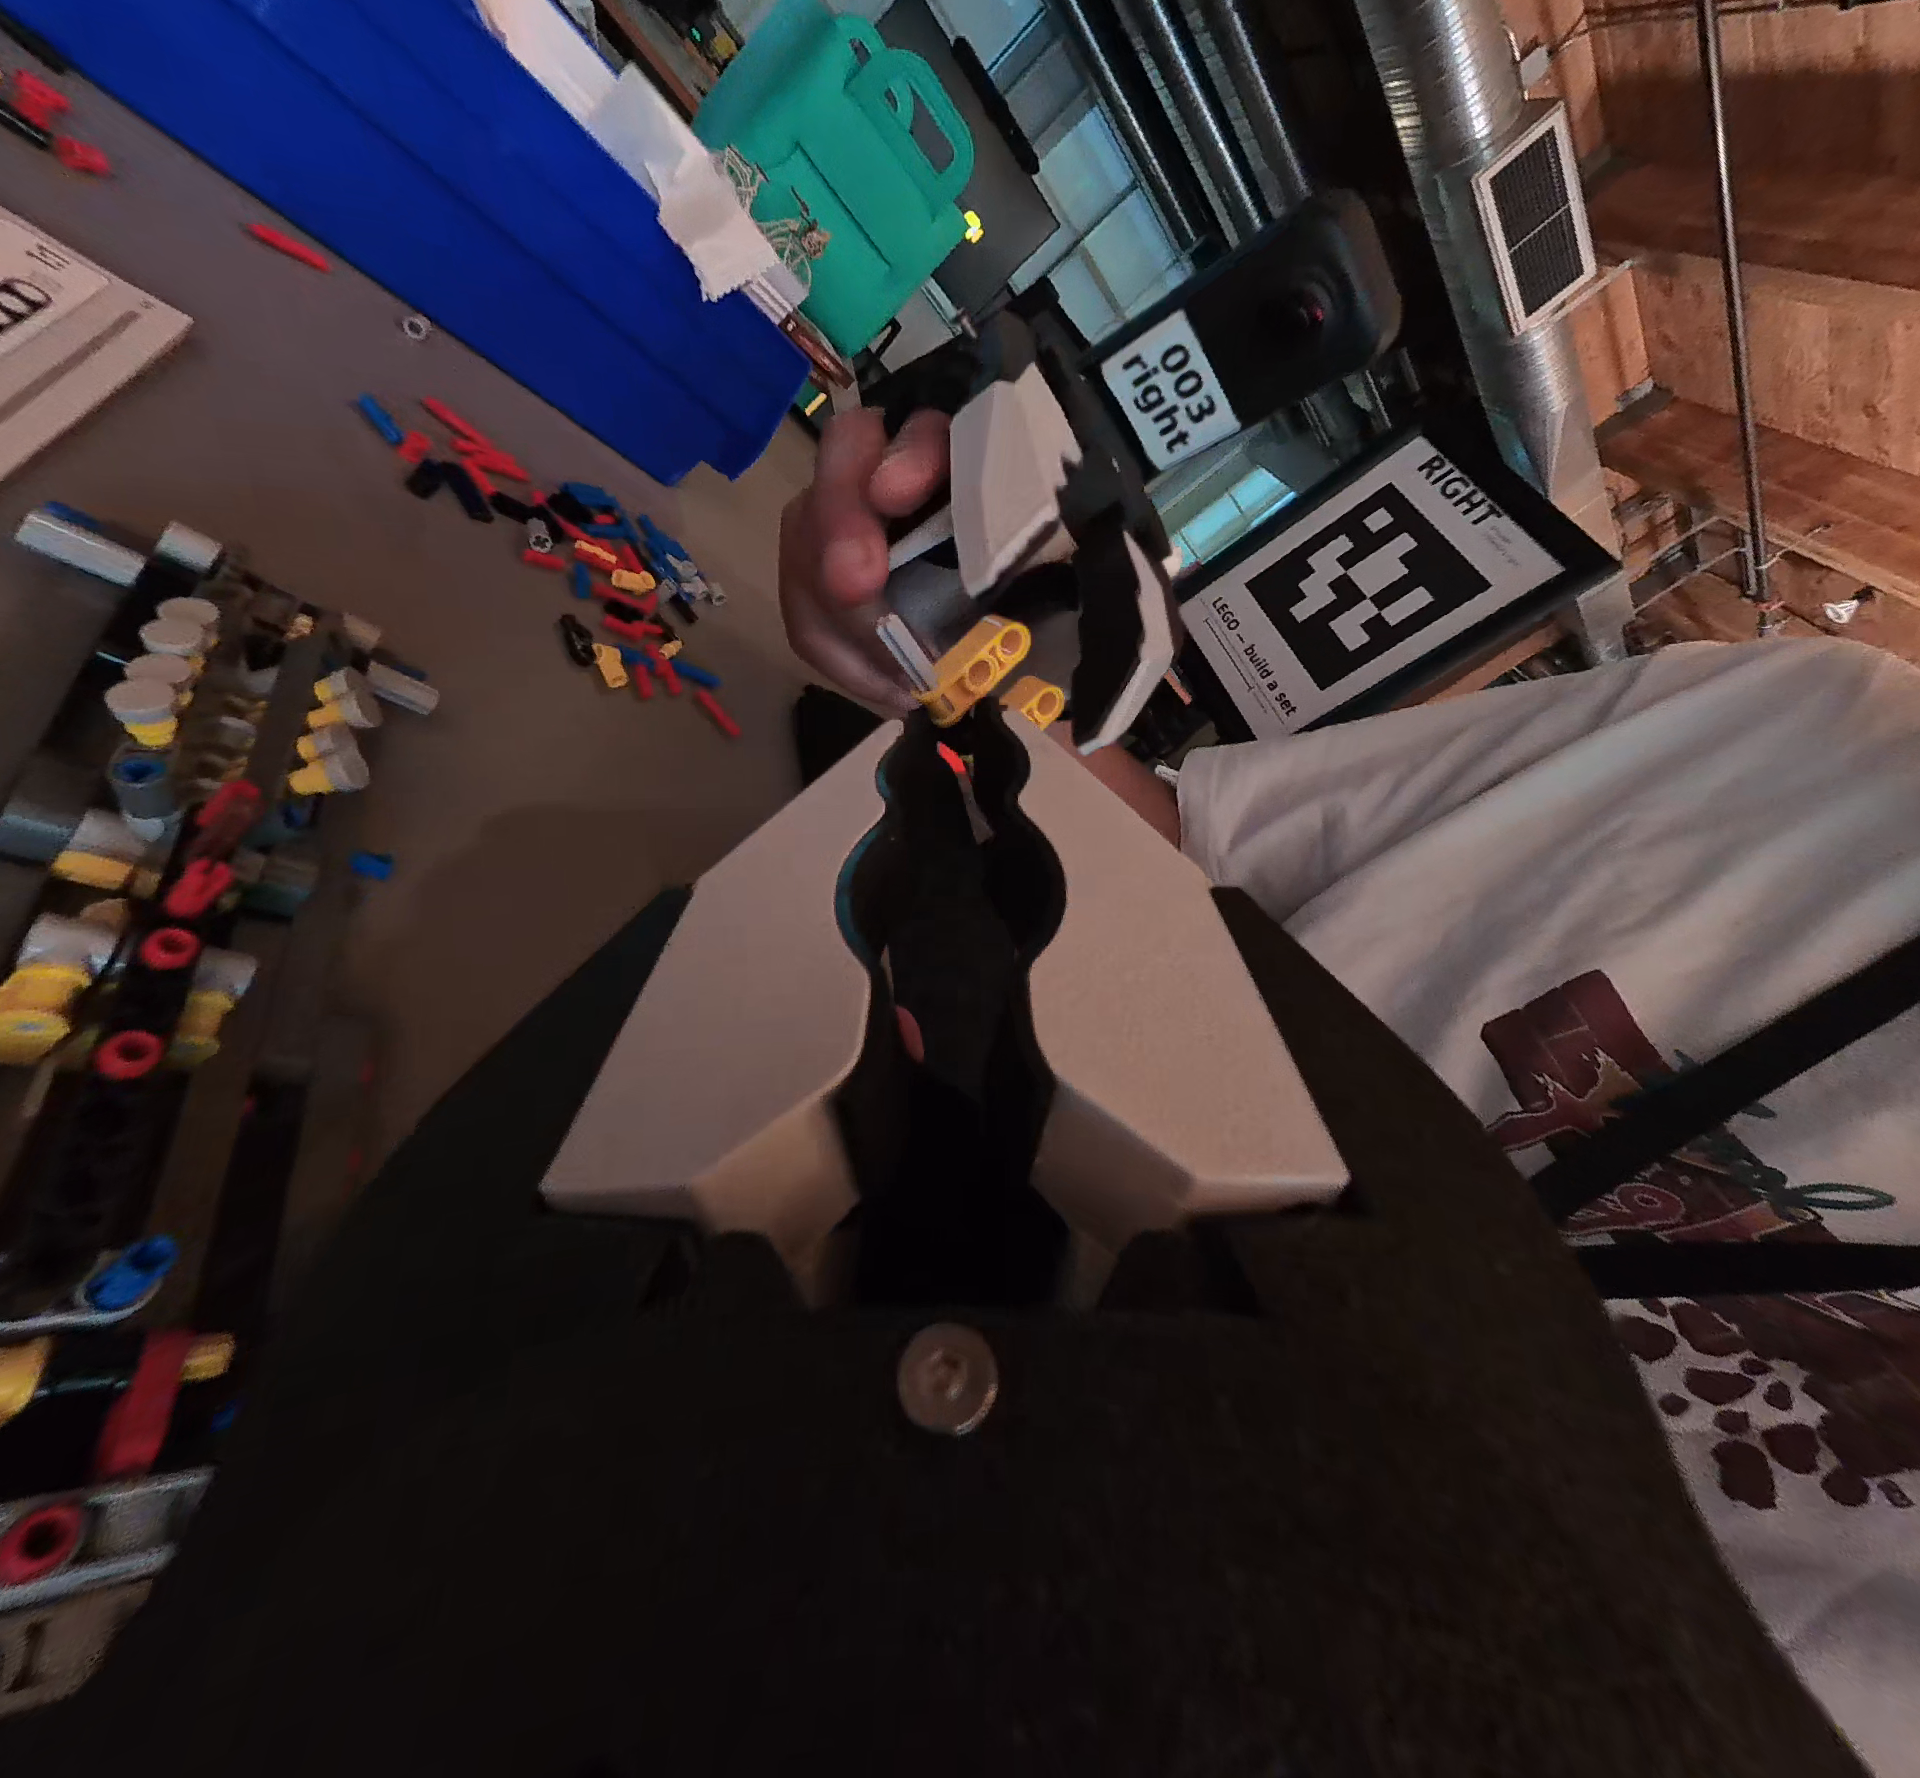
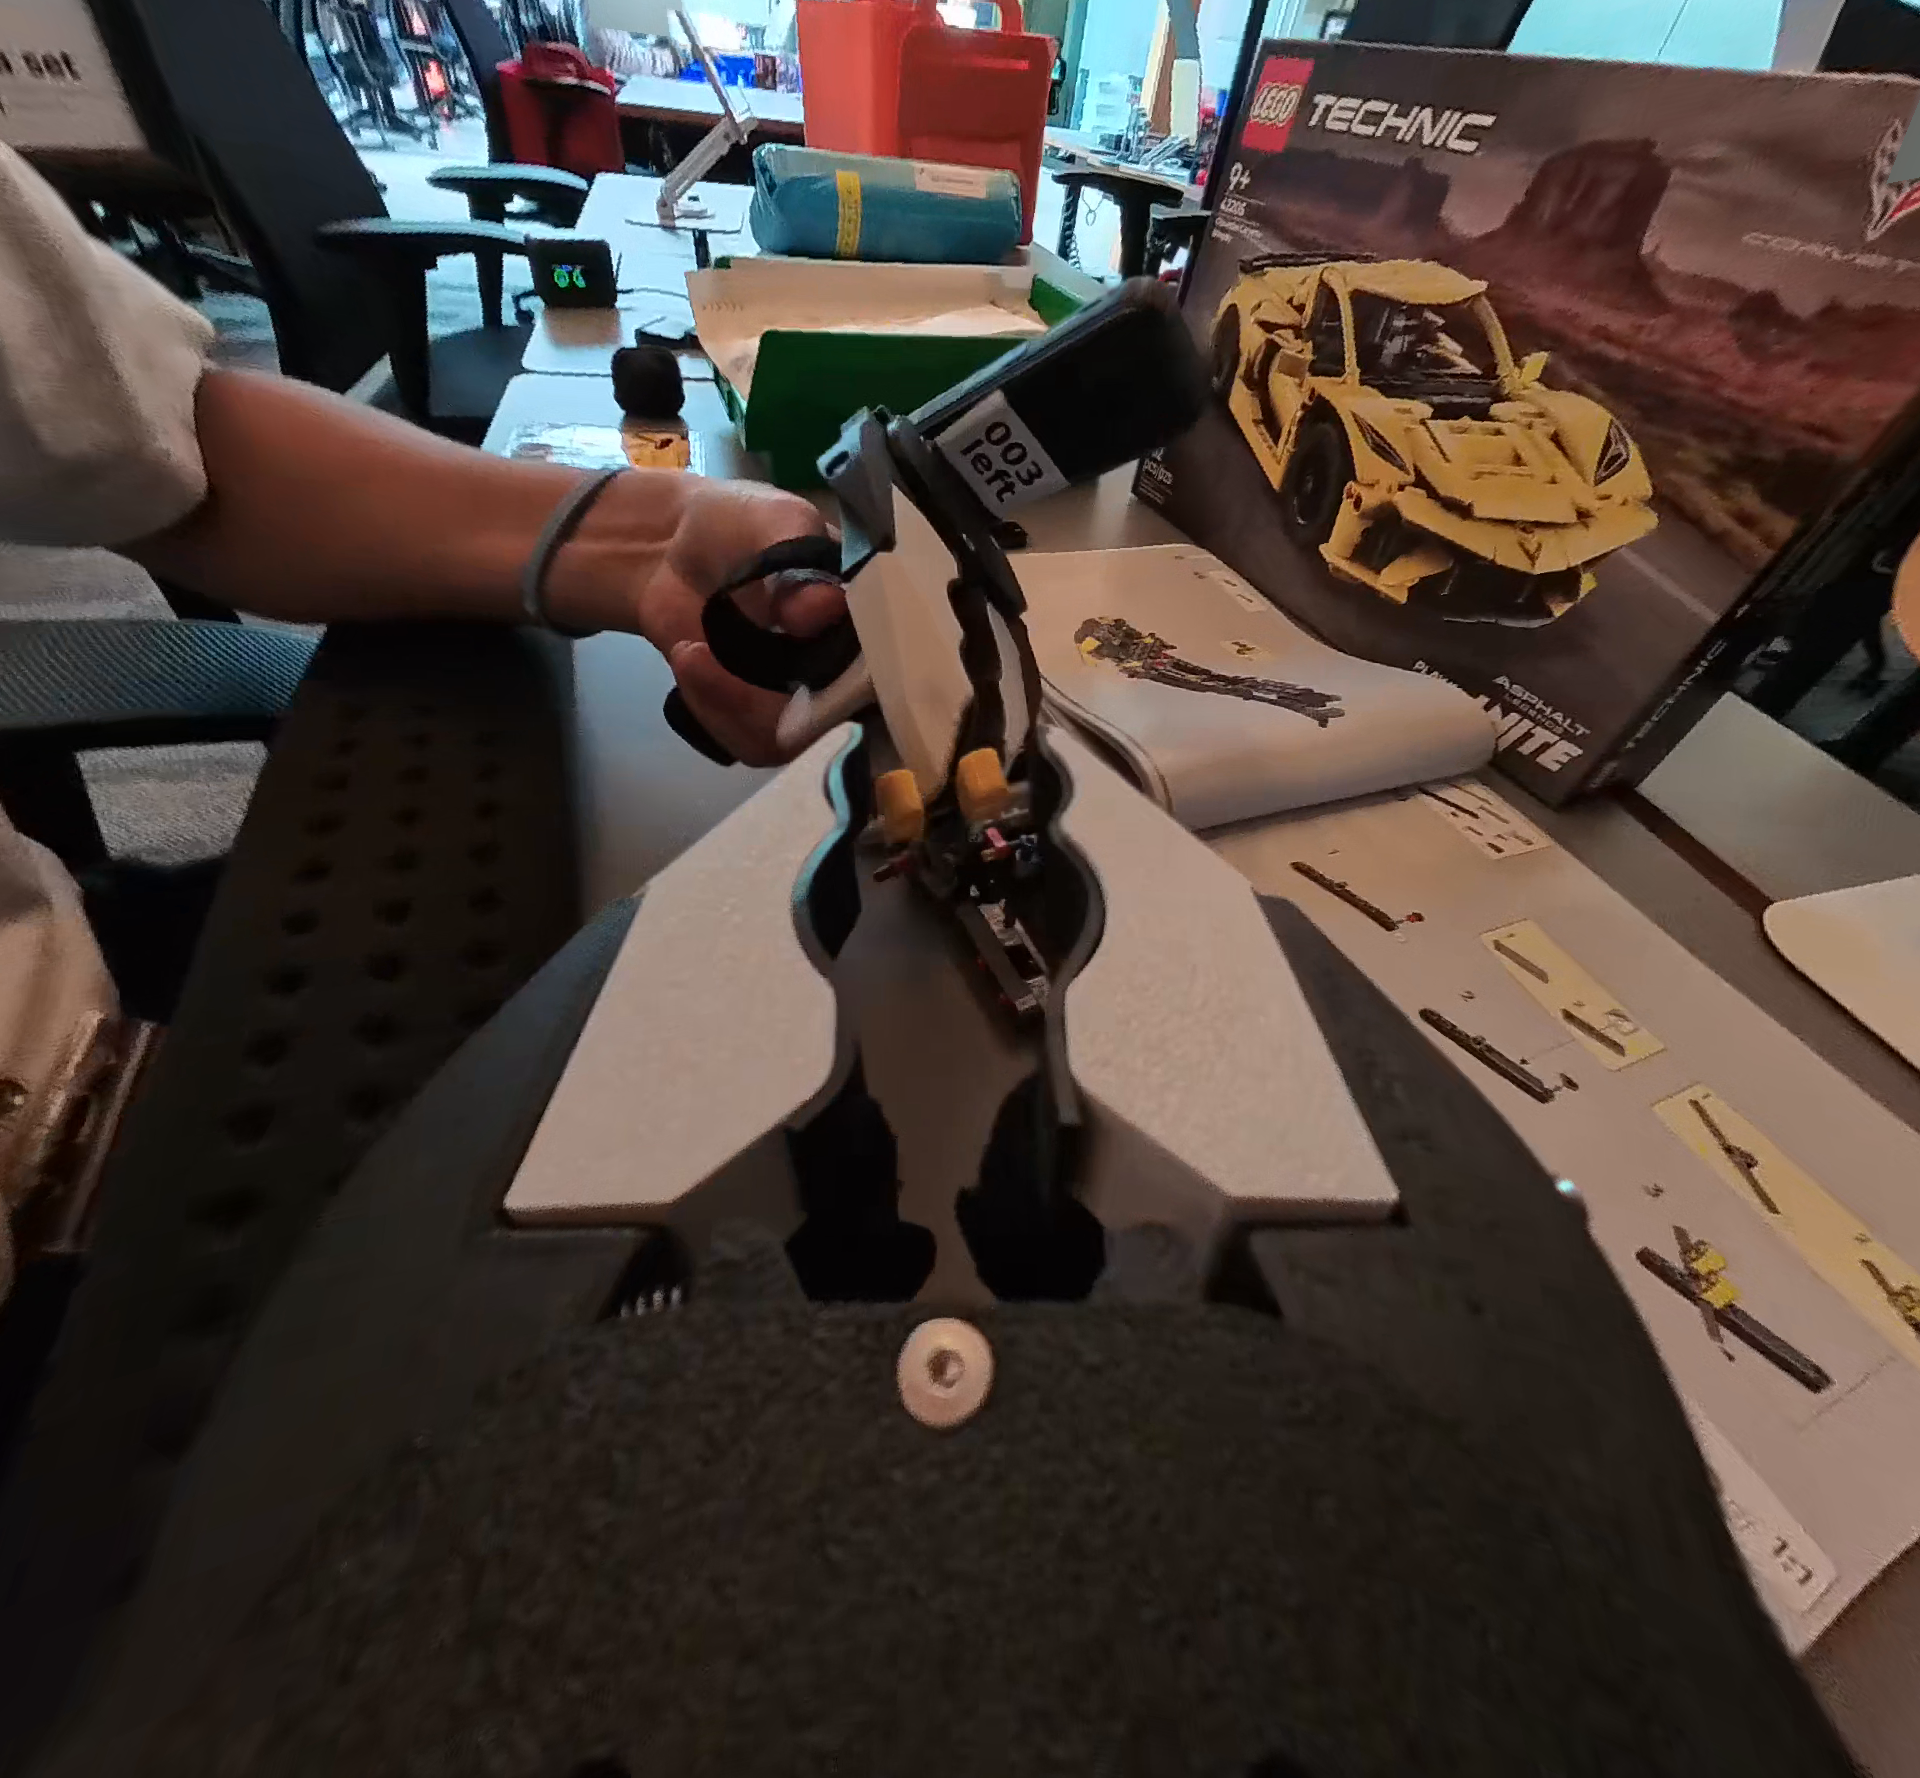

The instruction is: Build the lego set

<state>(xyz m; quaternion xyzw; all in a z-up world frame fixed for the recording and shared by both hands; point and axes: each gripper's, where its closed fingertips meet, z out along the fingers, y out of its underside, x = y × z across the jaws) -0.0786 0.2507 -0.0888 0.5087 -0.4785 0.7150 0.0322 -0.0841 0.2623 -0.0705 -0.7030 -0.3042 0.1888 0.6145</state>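
Two grippers (image 1: 951,741) (image 2: 951,835) meeting midair, fingers clenching one small black-and-yellow pinned lego subassembly (image 2: 977,855) between them. Risking skewed pressing, popping yellow connectors (image 1: 977,663) onto the grey worktop (image 1: 540,793).

The black lego assembly (image 2: 992,907) sits half hidden between the fingers (image 2: 727,990) — its small parts too blurred to tell.

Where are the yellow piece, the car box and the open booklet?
yellow piece (image 1: 977,663): left wrist view, its holed side.
car box (image 2: 1538,398): right wrist view, its front face.
open booklet (image 2: 1247,689): right wrist view, its left page.
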